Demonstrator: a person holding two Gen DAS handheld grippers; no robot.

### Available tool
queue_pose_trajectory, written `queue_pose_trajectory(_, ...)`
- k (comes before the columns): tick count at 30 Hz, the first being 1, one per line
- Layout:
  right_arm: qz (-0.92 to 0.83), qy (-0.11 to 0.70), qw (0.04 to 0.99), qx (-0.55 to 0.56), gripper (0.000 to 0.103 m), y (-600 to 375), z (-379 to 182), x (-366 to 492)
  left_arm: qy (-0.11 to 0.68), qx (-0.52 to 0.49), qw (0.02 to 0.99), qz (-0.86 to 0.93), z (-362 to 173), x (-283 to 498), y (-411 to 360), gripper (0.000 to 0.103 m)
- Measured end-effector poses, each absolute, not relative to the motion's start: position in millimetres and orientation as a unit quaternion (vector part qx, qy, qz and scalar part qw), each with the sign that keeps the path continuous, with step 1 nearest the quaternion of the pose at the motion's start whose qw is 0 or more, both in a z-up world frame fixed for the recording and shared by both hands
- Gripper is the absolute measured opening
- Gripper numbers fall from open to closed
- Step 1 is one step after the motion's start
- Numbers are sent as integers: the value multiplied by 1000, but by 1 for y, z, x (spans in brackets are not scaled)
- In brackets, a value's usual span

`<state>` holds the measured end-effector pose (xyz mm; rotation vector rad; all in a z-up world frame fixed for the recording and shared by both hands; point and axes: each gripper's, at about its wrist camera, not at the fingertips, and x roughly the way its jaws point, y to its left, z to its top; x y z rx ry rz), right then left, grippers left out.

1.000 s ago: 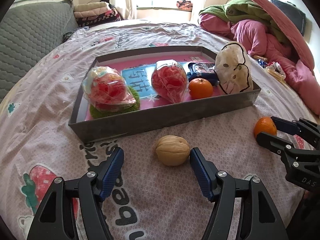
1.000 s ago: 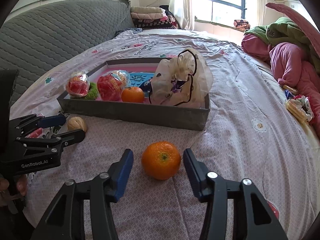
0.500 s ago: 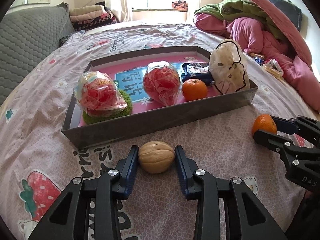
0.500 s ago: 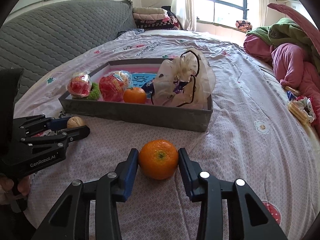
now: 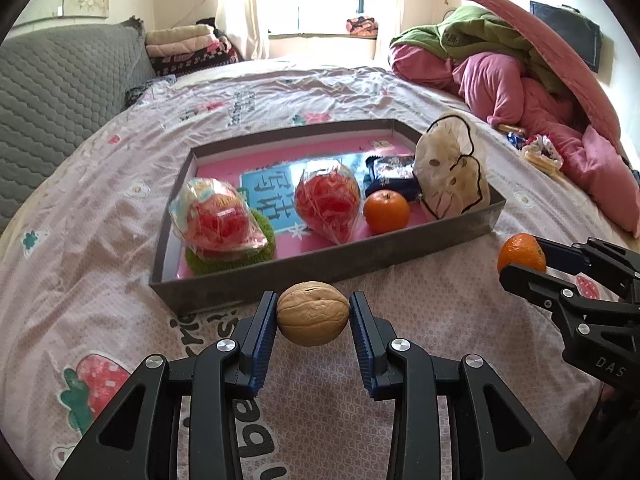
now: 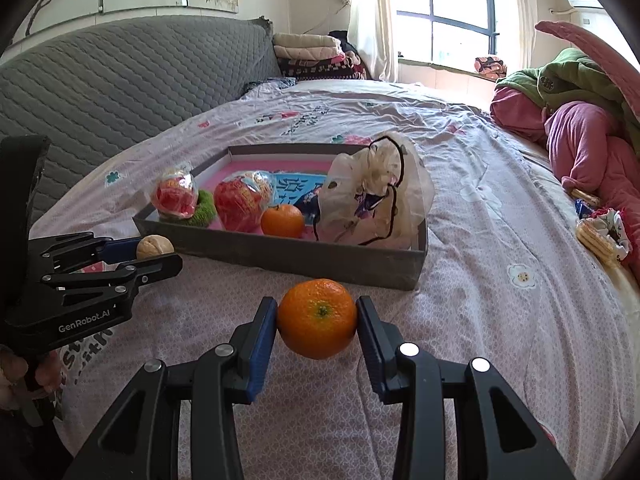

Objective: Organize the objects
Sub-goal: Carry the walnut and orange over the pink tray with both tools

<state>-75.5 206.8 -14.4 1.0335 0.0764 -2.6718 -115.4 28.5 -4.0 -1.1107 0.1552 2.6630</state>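
A walnut (image 5: 313,314) is held by the left gripper (image 5: 313,320); the jaws are closed part way, and the blue pads (image 5: 262,344) are pressed on its two sides. The walnut is kept just in front of the near wall of the grey tray (image 5: 320,268), over the pink bed sheet (image 5: 100,240).

A mandarin (image 6: 317,318) is held in the same way by the right gripper (image 6: 317,324), whose jaws are closed part way with both pads against the fruit. It is found near the right front corner of the tray (image 6: 360,258), outside it.

Inside the tray, two red fruits wrapped in clear plastic (image 5: 216,220) (image 5: 328,204) are seen, the left one on a green knitted mat (image 5: 240,260). A second mandarin (image 5: 386,211) is placed beside the right wrapped fruit, and a dark blue snack packet (image 5: 390,174) lies behind it. A thin plastic bag (image 5: 452,172) is stood in the right end of the tray.
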Motion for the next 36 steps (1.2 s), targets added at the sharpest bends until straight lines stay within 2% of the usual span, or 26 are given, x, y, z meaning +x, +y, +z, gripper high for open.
queue_pose_trajectory(24, -945, 48, 143, 289, 41, 207, 28, -102, 30, -347, 101, 932, 29, -155, 10, 37)
queue_pose_trajectory(36, -938, 65, 148, 308, 41, 200, 16, -130, 50, -359, 106, 926, 9, -176, 25, 37)
